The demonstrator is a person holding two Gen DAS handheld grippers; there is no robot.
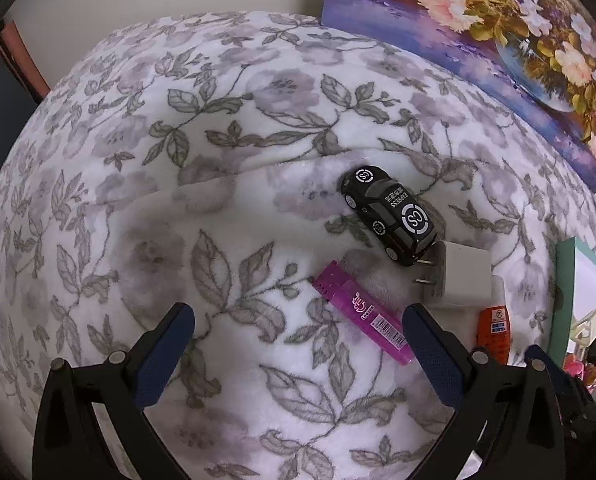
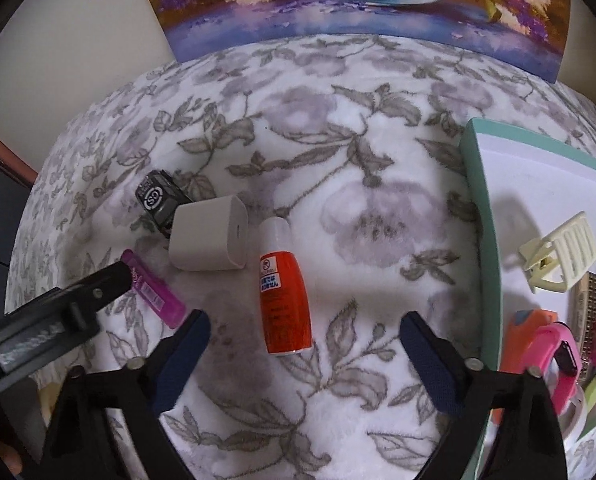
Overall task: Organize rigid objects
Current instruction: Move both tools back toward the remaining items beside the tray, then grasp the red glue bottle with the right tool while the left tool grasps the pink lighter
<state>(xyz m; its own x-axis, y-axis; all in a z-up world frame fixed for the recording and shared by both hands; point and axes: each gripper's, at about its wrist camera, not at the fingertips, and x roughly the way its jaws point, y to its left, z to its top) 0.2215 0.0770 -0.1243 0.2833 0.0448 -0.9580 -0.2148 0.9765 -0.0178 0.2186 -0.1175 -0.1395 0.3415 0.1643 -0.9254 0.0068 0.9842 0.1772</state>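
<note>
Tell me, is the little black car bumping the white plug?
Touching, it seems. In the left wrist view the upper prong of the white plug meets the back end of the black car with no blanket showing between them.

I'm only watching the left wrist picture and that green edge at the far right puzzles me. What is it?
Observer: A green-rimmed tray; the right wrist view shows its white floor.
Operator: Anything inside?
Observer: Yes, a cream clip and a pink watch, among other bits.
Operator: And the orange thing I barely see?
Observer: An orange bottle with a white cap, lying on the blanket between the fingers of the open right gripper.
</note>
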